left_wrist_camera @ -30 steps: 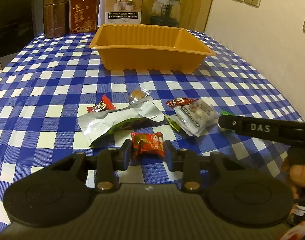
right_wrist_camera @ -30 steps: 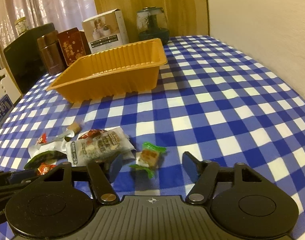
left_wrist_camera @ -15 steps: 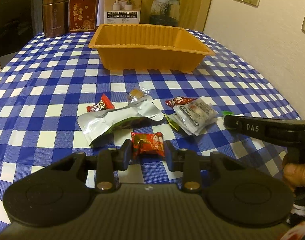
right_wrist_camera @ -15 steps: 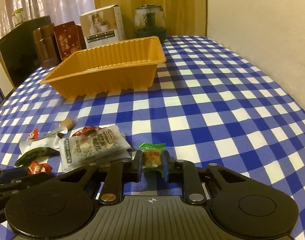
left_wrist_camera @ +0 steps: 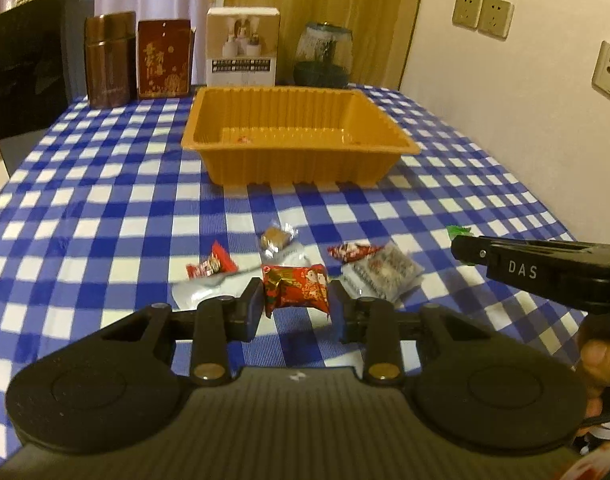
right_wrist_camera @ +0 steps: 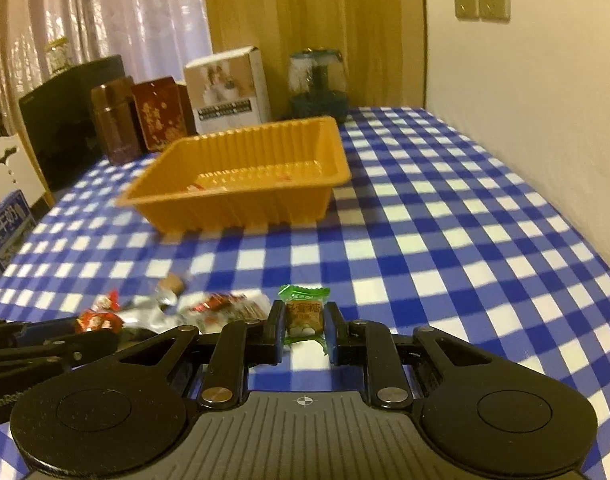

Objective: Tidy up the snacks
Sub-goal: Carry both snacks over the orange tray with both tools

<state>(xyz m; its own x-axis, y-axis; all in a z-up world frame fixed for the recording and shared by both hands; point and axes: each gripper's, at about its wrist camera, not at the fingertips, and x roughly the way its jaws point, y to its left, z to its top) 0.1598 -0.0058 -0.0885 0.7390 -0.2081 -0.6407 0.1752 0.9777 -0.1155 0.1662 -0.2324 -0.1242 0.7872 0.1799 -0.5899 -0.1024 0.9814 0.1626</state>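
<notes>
At twelve o'clock sits the orange tray (left_wrist_camera: 301, 160); left gripper (left_wrist_camera: 296, 300) clamps a red candy (left_wrist_camera: 297, 289), right gripper (right_wrist_camera: 304, 326) a green-wrapped candy (right_wrist_camera: 304, 312). Carry both over the rim before releasing.

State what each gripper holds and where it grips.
Left gripper pinches the red candy across its wrapper's two ends; right gripper pinches the green candy by its sides.
</notes>
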